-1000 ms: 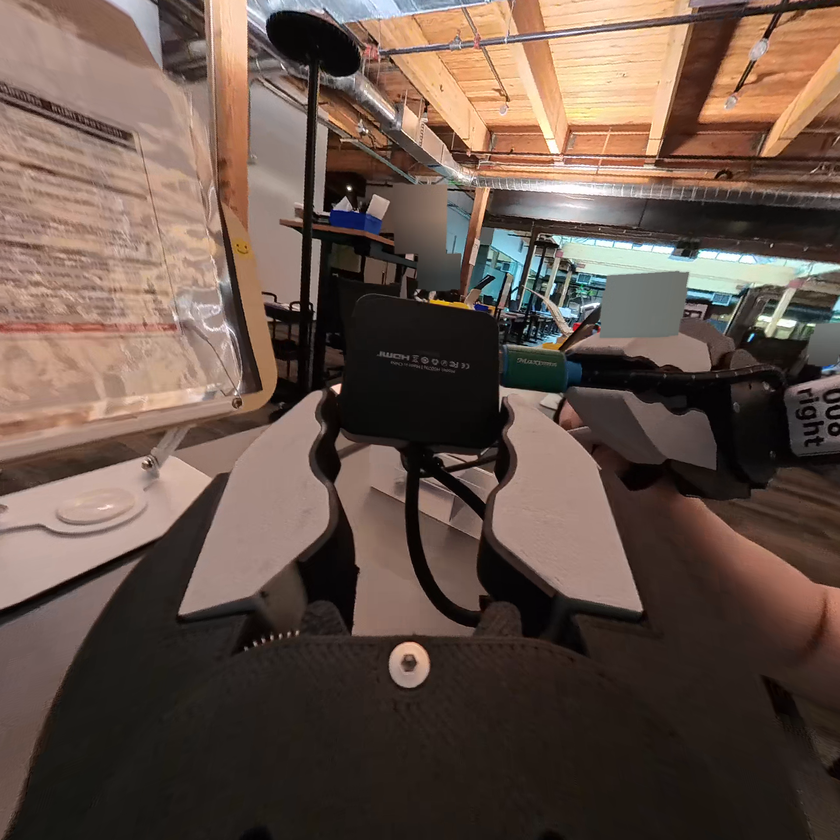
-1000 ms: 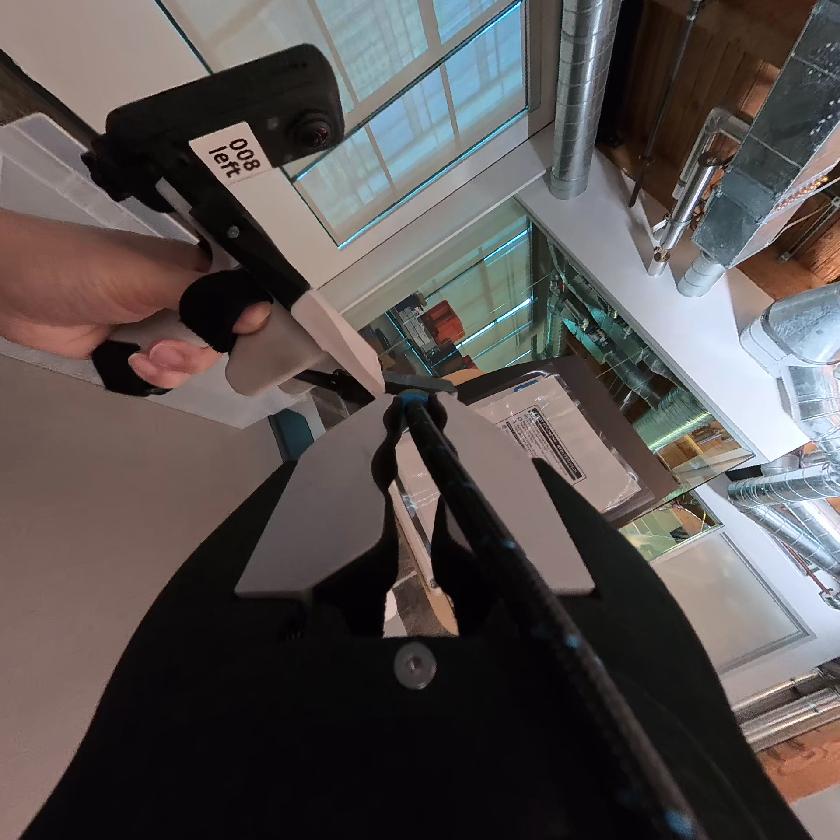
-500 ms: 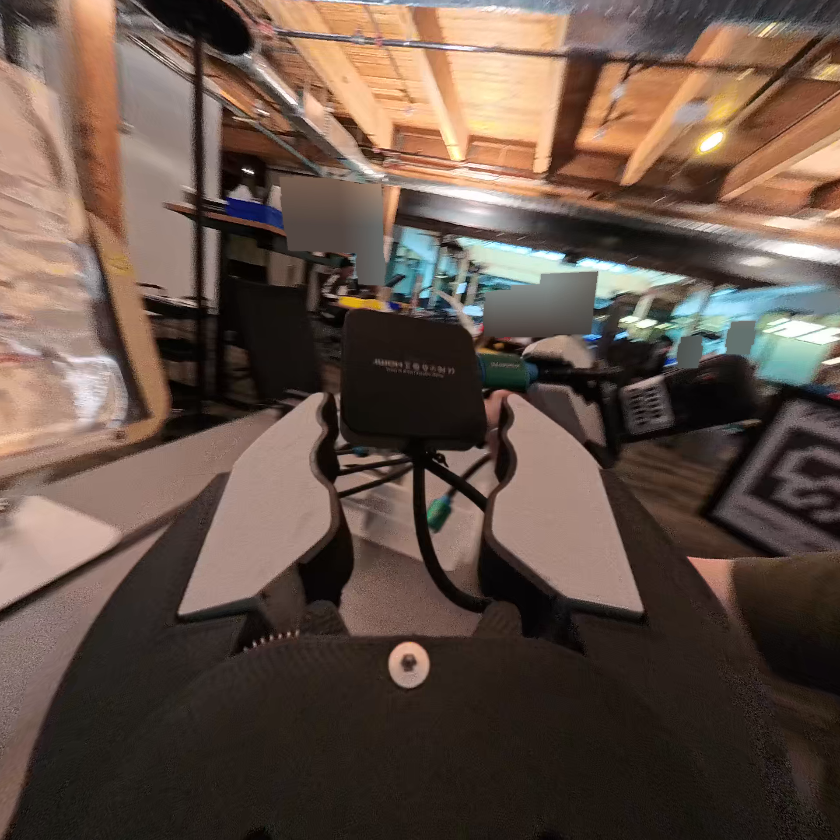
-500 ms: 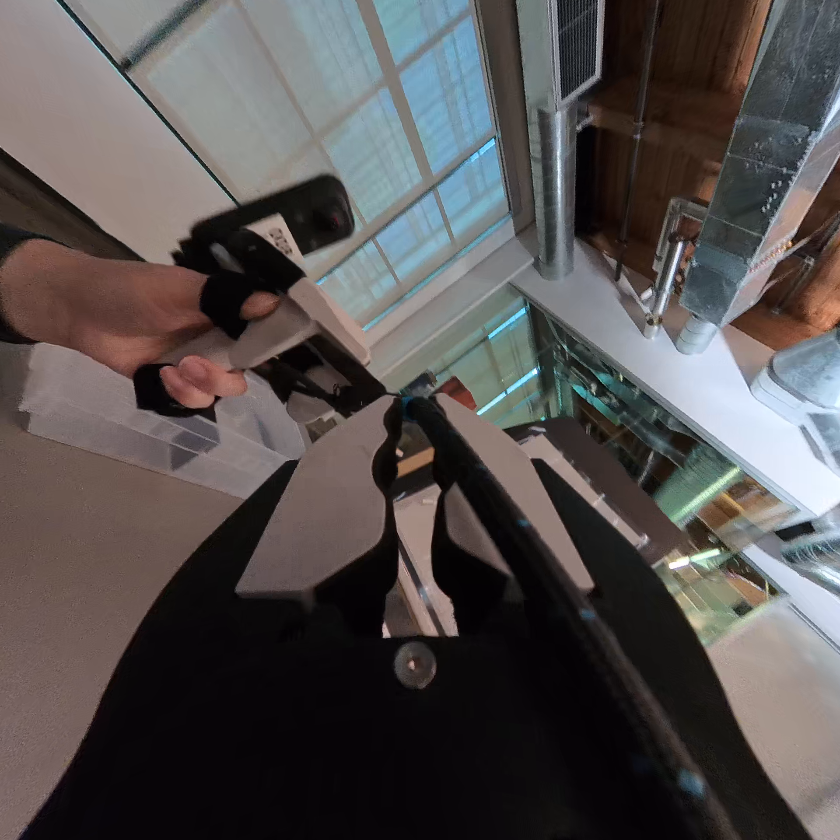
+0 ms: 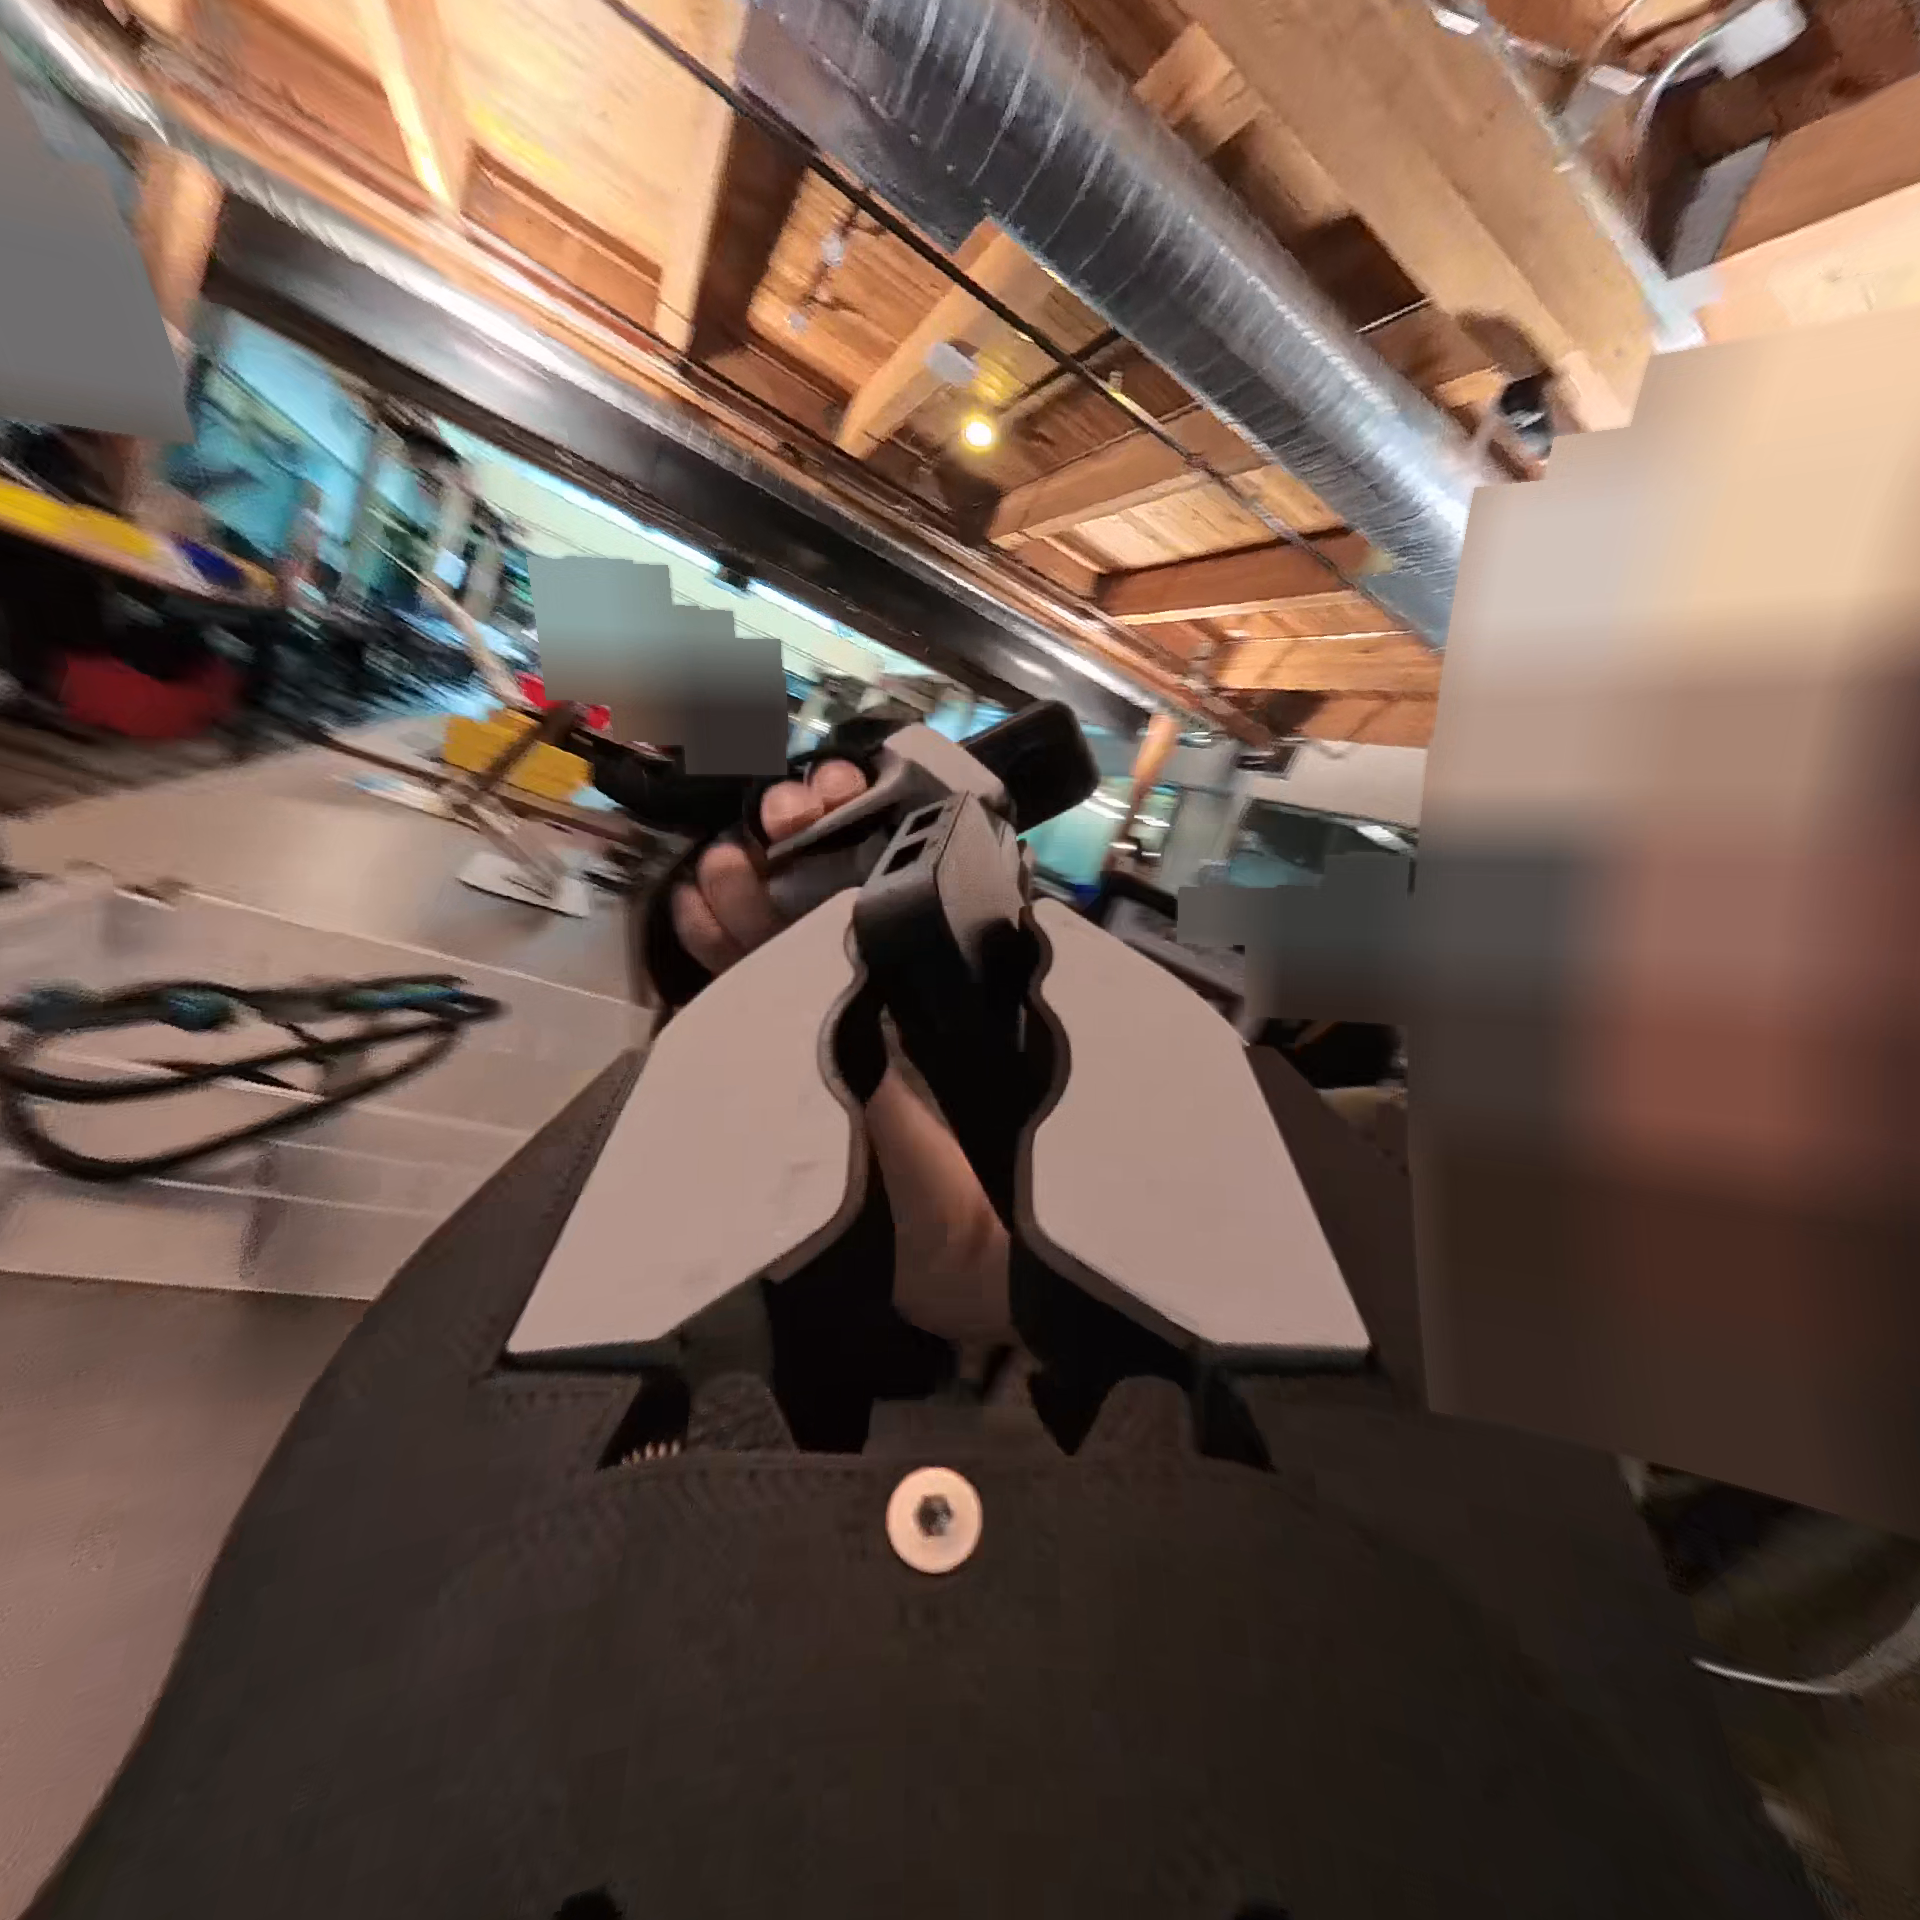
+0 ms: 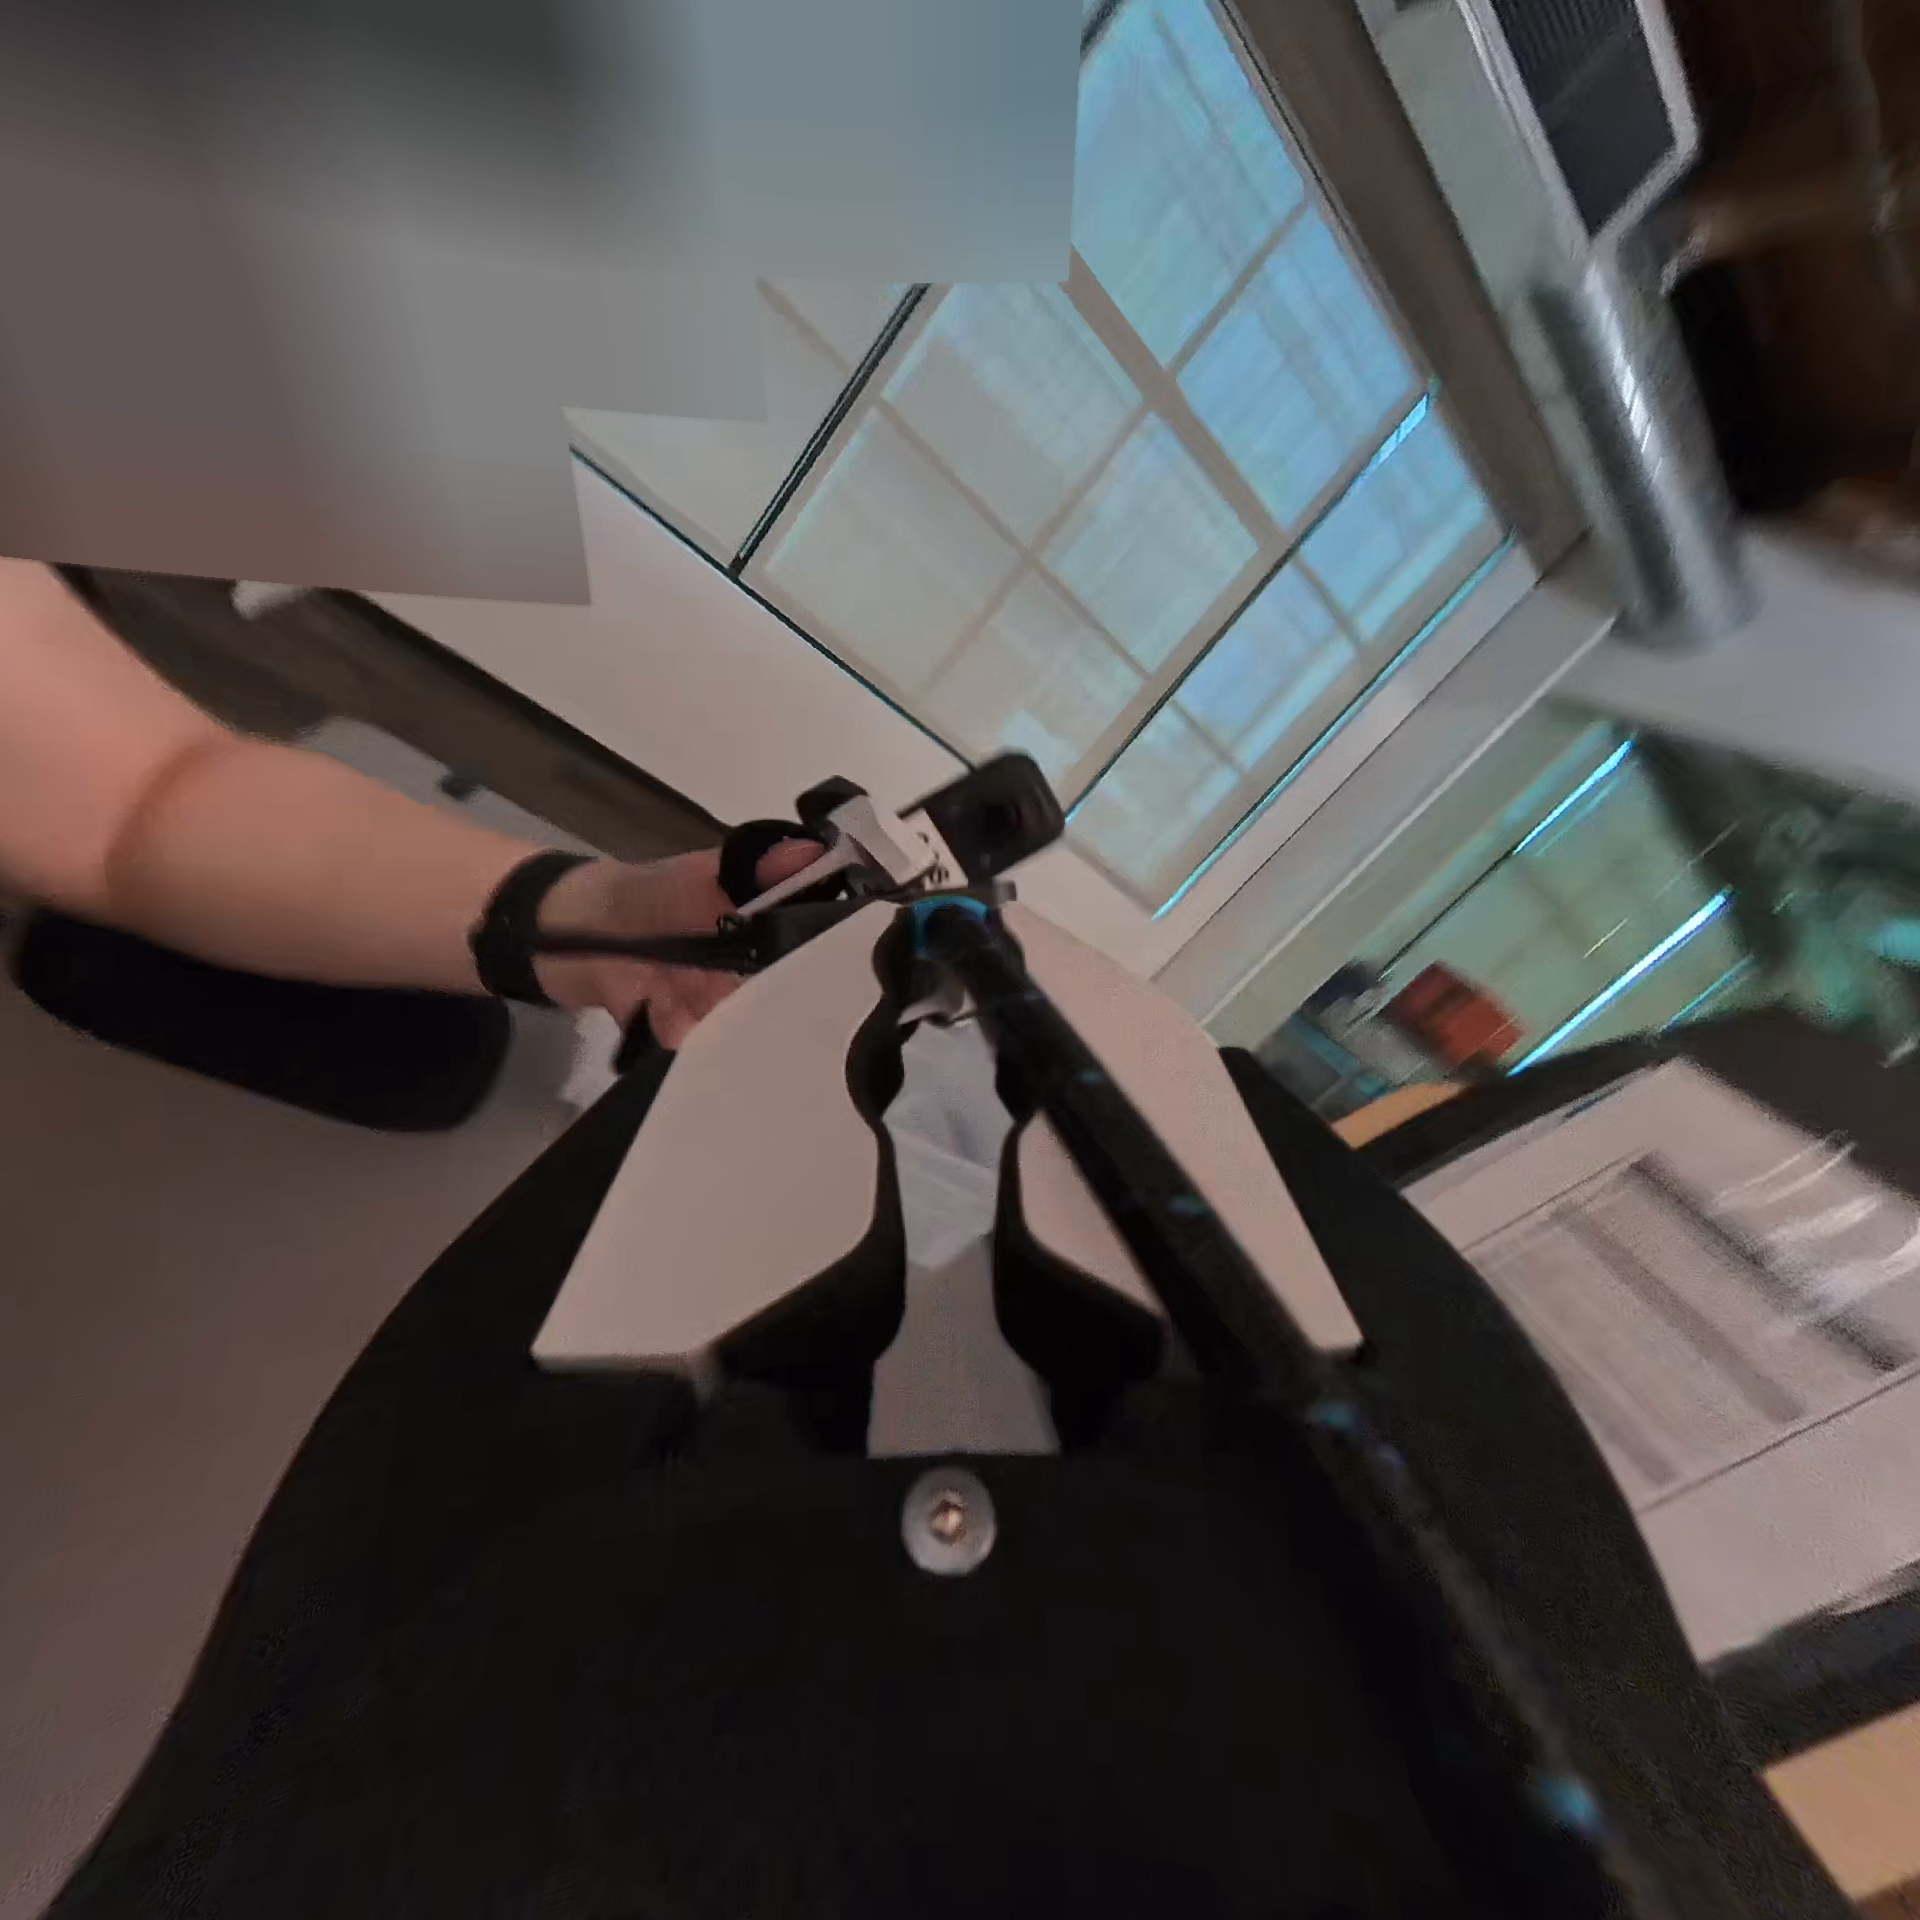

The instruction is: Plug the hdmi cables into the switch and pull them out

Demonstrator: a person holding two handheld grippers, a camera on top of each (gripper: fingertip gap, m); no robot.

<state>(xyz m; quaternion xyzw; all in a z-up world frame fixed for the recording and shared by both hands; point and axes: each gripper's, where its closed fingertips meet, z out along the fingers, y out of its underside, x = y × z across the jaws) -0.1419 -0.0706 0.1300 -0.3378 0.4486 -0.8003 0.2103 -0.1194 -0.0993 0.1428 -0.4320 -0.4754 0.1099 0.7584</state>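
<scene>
The left gripper [image 5: 940, 925] has its fingers drawn nearly together, pinching a dark edge-on object. The right gripper [image 6: 940, 940] is clamped at its tips on a braided cable. The two point toward each other, each held in a strapped hand [image 5: 743, 883].

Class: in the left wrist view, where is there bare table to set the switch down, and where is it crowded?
Free: the bare tabletop between the loose cable coil and the left gripper; also a blurred strip beyond the coil. Crowded: the coil itself, and the middle, where the switch, the right gripper and its hdmi cable bunch together.
</scene>
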